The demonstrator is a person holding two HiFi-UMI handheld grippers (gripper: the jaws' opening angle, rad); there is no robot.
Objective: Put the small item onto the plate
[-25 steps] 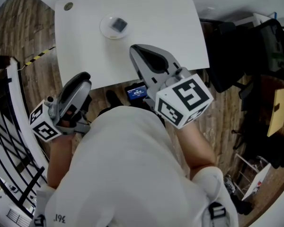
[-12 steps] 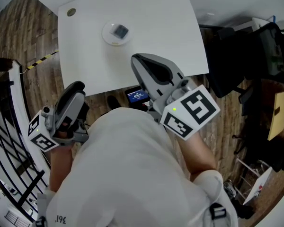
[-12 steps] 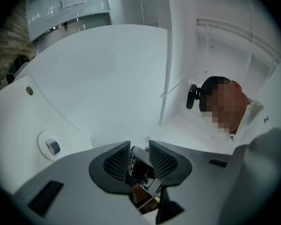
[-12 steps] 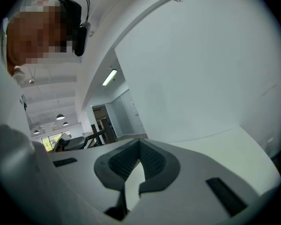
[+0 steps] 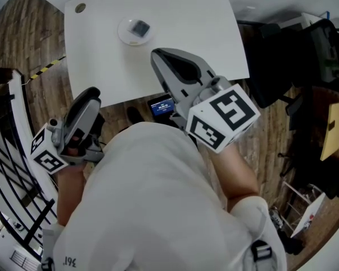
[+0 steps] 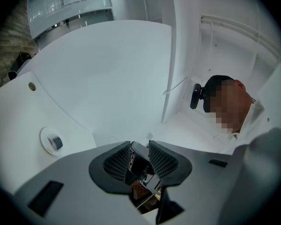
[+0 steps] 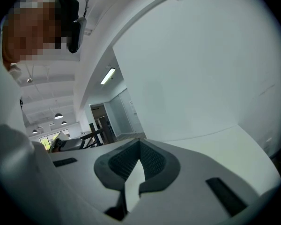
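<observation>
A small grey item (image 5: 139, 27) lies on a little round white plate (image 5: 122, 34) near the far left of the white table (image 5: 181, 16). The left gripper view shows the same plate (image 6: 43, 139) and item (image 6: 55, 142) at its left. My right gripper (image 5: 156, 54) hovers over the table's near part, to the right of and short of the plate, jaws shut and empty (image 7: 139, 149). My left gripper (image 5: 92, 93) hangs off the table's near edge by my body. Its jaws (image 6: 140, 149) stand slightly apart, with only dark shapes and floor showing through the gap.
A small device with a blue screen (image 5: 161, 107) sits below the table's near edge. A round disc (image 5: 79, 7) marks the table's far left corner. Black chairs and bags (image 5: 294, 49) crowd the right, and black railings (image 5: 5, 168) the left, on a wood floor.
The left gripper has drifted a little down and to the left, away from the table edge. The right gripper has stayed nearly in place. The item stays on the plate.
</observation>
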